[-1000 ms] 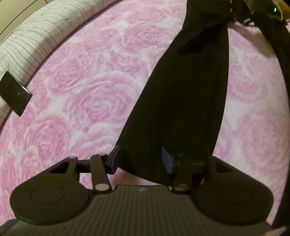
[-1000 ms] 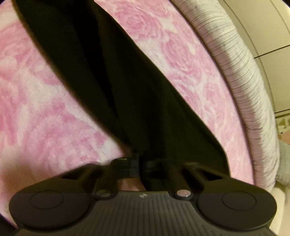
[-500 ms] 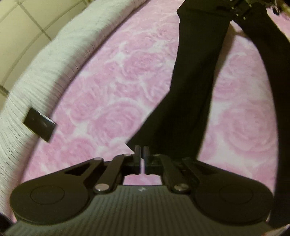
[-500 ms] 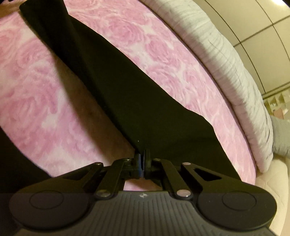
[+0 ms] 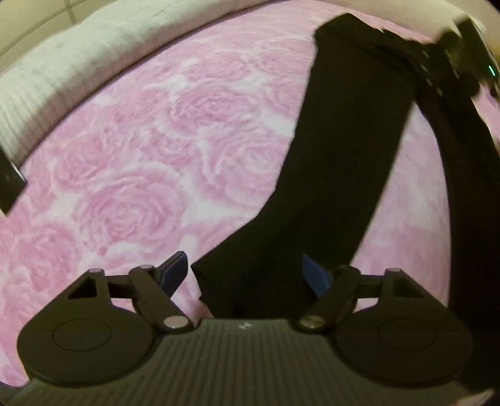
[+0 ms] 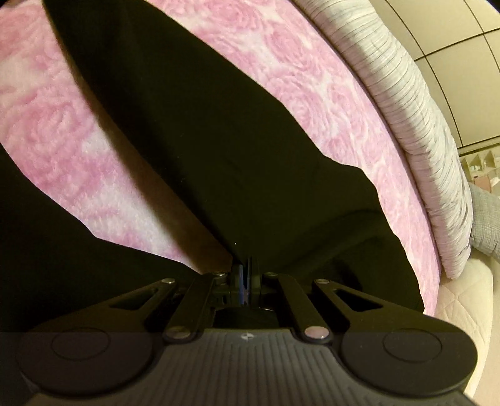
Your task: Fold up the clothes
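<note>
Trousers (image 5: 337,175), black, lie on a pink blanket (image 5: 150,162); left gripper (image 5: 247,274) is opening, hem between its unpressing pads. Right gripper (image 6: 245,274) pinches the other leg.

Right claw (image 6: 246,276) closed, pads pinching edge of black garment (image 6: 218,140). Fabric runs from claw up toward top-left, lifted near claw, shadow underneath on pink rose-pattern blanket (image 6: 62,131). Second black fabric stretch fills lower-left corner. Striped grey-white quilt (image 6: 415,103) rolled along blanket's right edge. Tiled wall (image 6: 453,28) top-right. Cream quilted mattress edge (image 6: 459,299) bottom-right.
</note>
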Tool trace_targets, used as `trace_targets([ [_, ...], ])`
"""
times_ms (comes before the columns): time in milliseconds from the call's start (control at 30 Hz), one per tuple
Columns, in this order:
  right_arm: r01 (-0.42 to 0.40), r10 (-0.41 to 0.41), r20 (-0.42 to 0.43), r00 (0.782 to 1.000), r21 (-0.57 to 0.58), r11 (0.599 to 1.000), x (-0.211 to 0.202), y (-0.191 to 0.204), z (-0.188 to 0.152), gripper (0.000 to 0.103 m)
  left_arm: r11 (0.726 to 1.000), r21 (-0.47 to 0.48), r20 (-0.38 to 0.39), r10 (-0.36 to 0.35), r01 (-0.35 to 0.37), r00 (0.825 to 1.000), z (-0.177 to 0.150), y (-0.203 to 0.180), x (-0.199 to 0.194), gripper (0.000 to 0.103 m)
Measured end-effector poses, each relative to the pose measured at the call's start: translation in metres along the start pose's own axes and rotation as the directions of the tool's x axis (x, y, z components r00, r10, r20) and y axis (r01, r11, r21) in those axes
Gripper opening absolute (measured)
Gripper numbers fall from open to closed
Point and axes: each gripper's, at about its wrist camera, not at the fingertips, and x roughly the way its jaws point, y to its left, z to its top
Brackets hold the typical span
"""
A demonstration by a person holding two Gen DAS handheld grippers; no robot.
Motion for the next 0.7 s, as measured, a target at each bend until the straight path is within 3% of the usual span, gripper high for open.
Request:
trace_targets([
  [100, -0.003, 0.003, -0.012, 1.000, 0.008, 1.000, 0.005, 0.000, -0.001, 0.000, 0.994, -0.043, -0.018, -0.098, 0.097, 0.995, 0.007, 0.006, 0.004, 0.005],
  [300, -0.004, 0.005, -0.020, 1.000, 0.045, 0.999, 0.004, -0.004, 0.001, 0.000, 0.977, 0.181, 0.019, -0.114, 0.108, 0.993, 0.001, -0.043, -0.053, 0.002],
  [400, -0.012, 0.015, -0.039, 0.999, 0.060, 0.998, 0.005, -0.006, -0.001, 0.000, 0.929, 0.323, -0.066, -0.168, 0.180, 0.984, -0.017, -0.082, -0.071, 0.002],
  [467, -0.022, 0.026, -0.053, 0.998, 0.064, 0.998, 0.007, -0.005, -0.002, 0.000, 0.903, 0.361, -0.148, -0.192, 0.234, 0.970, -0.029, -0.100, -0.071, 0.004],
  [533, -0.030, 0.035, -0.067, 0.997, 0.064, 0.997, 0.011, -0.005, -0.002, 0.001, 0.892, 0.354, -0.260, -0.193, 0.280, 0.946, -0.040, -0.108, -0.062, 0.013],
  [567, -0.031, 0.036, -0.070, 0.997, 0.065, 0.997, 0.011, -0.005, -0.002, 0.002, 0.900, 0.331, -0.283, -0.192, 0.284, 0.940, -0.044, -0.107, -0.059, 0.015],
  [633, -0.029, 0.034, -0.074, 0.997, 0.065, 0.997, 0.009, -0.004, -0.002, 0.003, 0.927, 0.262, -0.281, -0.194, 0.270, 0.940, -0.044, -0.096, -0.058, 0.031],
  [700, -0.025, 0.030, -0.076, 0.997, 0.062, 0.998, 0.008, -0.004, -0.003, 0.003, 0.963, 0.166, -0.238, -0.171, 0.213, 0.956, -0.037, -0.075, -0.059, 0.034],
])
